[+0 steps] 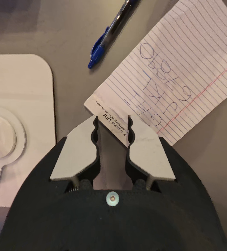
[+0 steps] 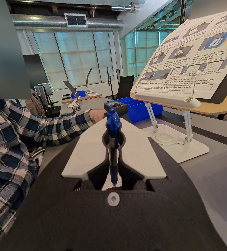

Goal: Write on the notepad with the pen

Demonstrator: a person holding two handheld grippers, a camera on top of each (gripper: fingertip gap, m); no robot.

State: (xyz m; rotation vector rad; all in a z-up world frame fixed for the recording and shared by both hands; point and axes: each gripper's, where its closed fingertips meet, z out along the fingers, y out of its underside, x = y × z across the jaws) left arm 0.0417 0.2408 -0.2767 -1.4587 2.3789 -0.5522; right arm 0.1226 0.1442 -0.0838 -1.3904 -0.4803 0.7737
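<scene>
Clamping a blue pen (image 2: 113,142) upright between its pads, the right gripper (image 2: 113,130) holds a light, stiff, slick barrel; mid-barrel suits. Ahead of the half-open, empty left gripper (image 1: 112,116), the thin notepad (image 1: 171,81) would slide; pin its binding edge.

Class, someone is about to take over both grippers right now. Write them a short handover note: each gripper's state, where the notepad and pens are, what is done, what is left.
Left gripper: open, holding nothing, fingertips over the top strip of the notepad.
Right gripper: shut on a blue pen, tip pointing back toward the camera, clicker end up.
Notepad: lies at an angle on the grey table, beside the white stand base.
A second blue pen lies on the table beyond the notepad.
Done: three rows of blue writing are on the top page.
Left: likely steady the notepad with the left gripper and continue writing; how much remains cannot be told.
</scene>
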